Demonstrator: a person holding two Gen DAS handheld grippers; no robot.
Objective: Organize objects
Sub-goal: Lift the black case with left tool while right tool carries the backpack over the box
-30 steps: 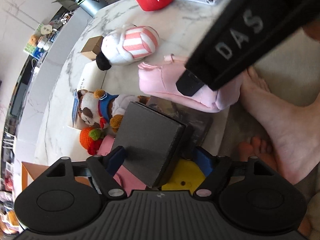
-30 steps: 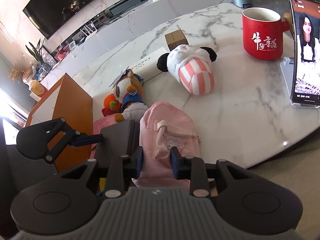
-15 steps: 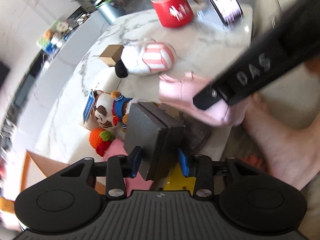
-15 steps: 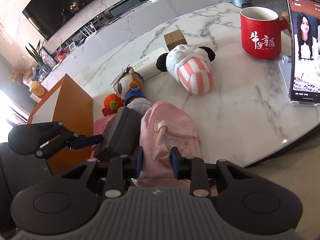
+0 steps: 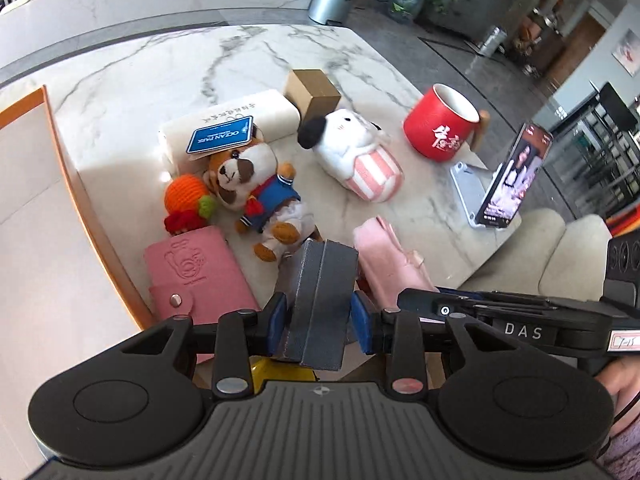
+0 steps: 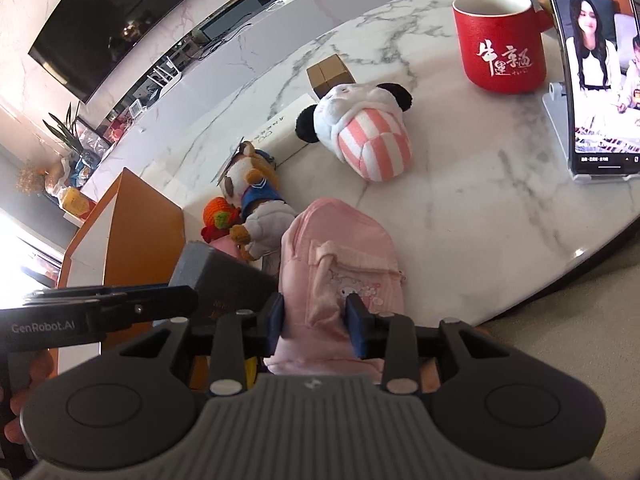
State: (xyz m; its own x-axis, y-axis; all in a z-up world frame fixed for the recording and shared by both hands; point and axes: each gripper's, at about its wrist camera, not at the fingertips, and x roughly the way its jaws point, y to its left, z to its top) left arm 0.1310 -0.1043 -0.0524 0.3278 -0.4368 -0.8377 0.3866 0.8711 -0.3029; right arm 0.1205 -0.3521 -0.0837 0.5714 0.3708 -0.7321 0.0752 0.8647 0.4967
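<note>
left gripper (image 5: 318, 318): grey box (image 5: 320, 300) is clamped in jaws just closed | right gripper (image 6: 316, 322): pink pouch (image 6: 340, 264) is gripped, jaws just eased wider | pink wallet (image 5: 200, 276) is shown whole only in left view

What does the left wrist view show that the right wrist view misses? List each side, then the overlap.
Only the left wrist view: the whole pink wallet, the blue tag face-on, and the left gripper clamping the dark grey box.
Only the right wrist view: the wall television, and the right gripper around the pink backpack.
Both: red mug, phone, striped plush, dog plush.
</note>
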